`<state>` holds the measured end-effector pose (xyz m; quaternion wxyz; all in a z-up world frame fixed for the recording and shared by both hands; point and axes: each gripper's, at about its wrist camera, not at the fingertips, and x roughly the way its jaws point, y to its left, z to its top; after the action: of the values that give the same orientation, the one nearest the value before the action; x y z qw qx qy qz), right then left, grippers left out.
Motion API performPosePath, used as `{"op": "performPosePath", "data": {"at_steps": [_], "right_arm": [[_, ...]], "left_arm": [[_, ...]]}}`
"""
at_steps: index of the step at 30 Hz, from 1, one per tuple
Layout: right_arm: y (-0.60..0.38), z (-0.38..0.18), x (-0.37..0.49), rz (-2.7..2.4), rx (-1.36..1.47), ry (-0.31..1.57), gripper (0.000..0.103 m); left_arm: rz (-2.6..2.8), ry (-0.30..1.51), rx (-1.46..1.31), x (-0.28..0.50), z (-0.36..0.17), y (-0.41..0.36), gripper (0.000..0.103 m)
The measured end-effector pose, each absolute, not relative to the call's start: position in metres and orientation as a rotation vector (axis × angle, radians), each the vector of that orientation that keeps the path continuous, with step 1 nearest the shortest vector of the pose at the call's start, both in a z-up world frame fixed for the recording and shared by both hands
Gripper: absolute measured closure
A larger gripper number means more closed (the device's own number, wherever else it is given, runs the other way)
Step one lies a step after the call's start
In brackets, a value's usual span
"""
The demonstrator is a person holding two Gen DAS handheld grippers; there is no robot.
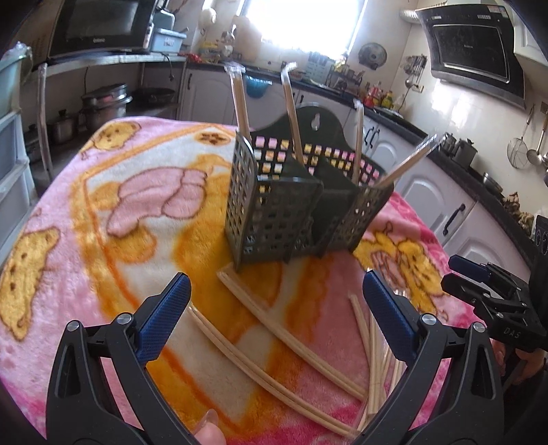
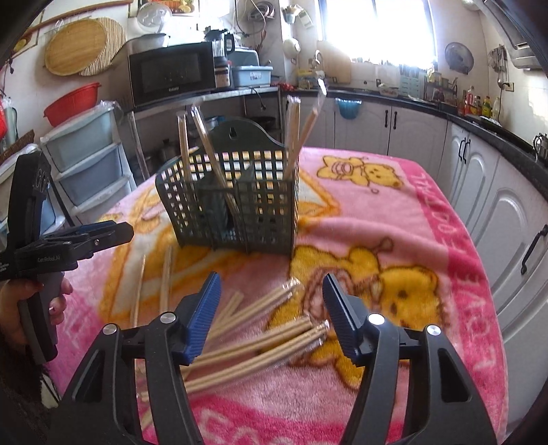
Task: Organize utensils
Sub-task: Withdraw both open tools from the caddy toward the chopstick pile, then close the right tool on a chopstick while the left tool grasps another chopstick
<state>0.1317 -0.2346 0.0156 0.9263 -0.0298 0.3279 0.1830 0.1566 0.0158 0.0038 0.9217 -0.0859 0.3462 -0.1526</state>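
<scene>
Left wrist view: left gripper (image 1: pixel 275 301) gaped, empty, over loose chopsticks (image 1: pixel 291 333) before the basket (image 1: pixel 274 219).
Right wrist view: right gripper (image 2: pixel 272 297) gaped, empty, over a chopstick pile (image 2: pixel 260 339).
Advice: pinch one pair mid-length, drop upright.
Only here: pile's extent.

Blown-out window (image 1: pixel 301 20) backlight; slight motion blur, fisheye-bent edges.

Utensil basket (image 2: pixel 233 202) upright on blanket (image 2: pixel 394 219), wrapped chopsticks (image 2: pixel 267 339) loose in front.
</scene>
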Motion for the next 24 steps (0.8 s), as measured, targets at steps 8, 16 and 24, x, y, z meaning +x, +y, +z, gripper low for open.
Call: {"op": "performPosePath", "data": {"at_steps": [8, 16, 24], "right_arm": [[-0.240, -0.007, 0.137, 0.365, -0.089, 0.745, 0.056], [-0.246, -0.028, 0.159, 0.373, -0.105, 0.818, 0.069], [-0.245, -0.041, 0.179, 0.390, -0.130, 0.854, 0.077]], "left_arm": [[-0.319, 0.795, -0.177, 0.176, -0.018, 0.010, 0.031], [-0.268, 0.849, -0.185, 0.199, -0.033, 0.018, 0.044], [-0.251, 0.872, -0.169, 0.217, -0.040, 0.021, 0.050]]}}
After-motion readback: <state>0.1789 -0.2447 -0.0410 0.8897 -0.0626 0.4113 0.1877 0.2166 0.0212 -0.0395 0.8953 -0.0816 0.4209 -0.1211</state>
